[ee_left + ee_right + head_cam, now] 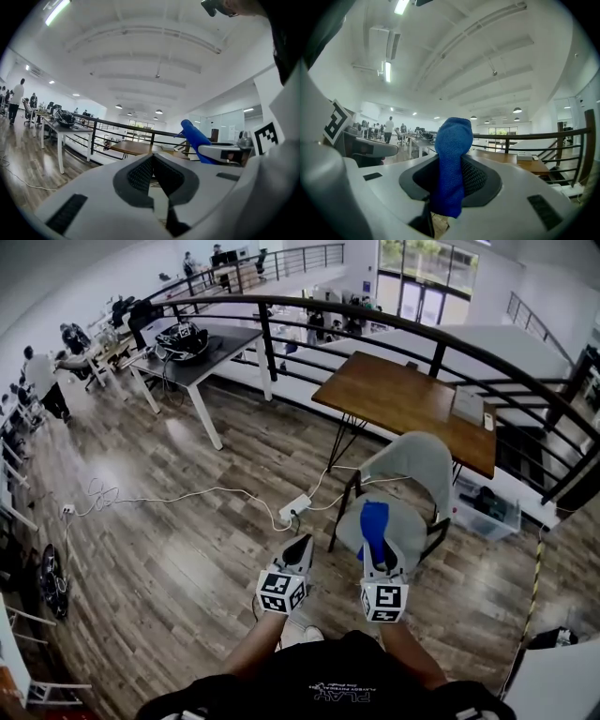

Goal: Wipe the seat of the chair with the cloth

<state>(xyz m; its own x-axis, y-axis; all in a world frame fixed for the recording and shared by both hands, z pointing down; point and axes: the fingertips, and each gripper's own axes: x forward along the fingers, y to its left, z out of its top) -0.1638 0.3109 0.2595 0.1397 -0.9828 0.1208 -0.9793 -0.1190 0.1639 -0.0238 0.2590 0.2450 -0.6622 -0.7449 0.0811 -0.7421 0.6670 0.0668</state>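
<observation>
Right gripper [457, 168] jaws pinched tight on the blue cloth [451, 138] over the chair [417, 465]; left gripper [152, 158] jaws closed, empty.

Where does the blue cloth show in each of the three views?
Head view: blue cloth low centre-right, in the right gripper.
Left gripper view: right of centre, sticking up.
Right gripper view: centre, clamped between the jaws.
Shared landmark: the wooden table.

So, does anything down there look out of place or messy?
Mostly tidy. The one thing that stands out is a white power strip lying loose on the wood floor beside the chair, its cable snaking away across the boards. Nothing looks spilled or broken.
</observation>
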